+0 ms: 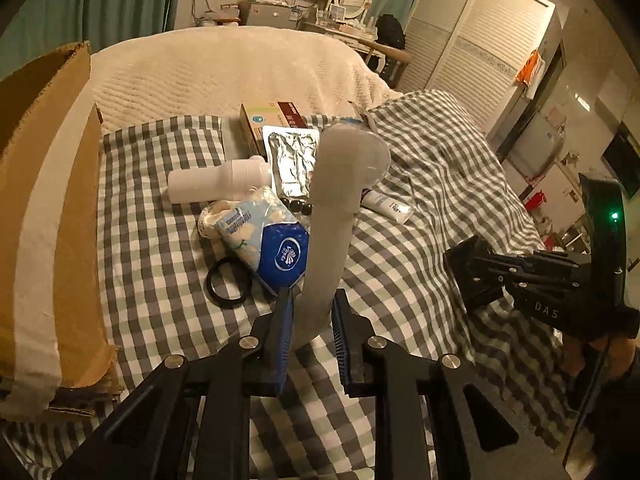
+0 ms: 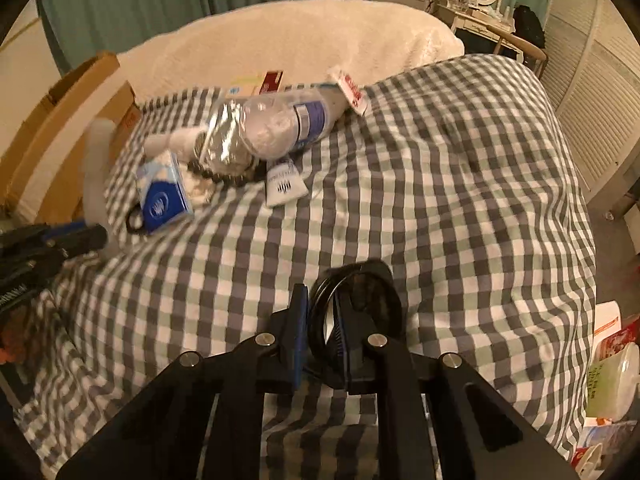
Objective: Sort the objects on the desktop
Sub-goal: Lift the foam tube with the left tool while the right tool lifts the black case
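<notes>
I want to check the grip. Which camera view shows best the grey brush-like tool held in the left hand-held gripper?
The left wrist view: the grey tool fills the centre, its handle between the left hand-held gripper pads. The right wrist view shows it only blurred at the left edge.

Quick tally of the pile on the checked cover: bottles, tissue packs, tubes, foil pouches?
Bottles: 2, white bottle, clear bottle
Tissue pack: 1
Tube: 1
Foil pouch: 1
Total: 5

Cluttered bed (image 2: 440,184) (checked cover)
</notes>
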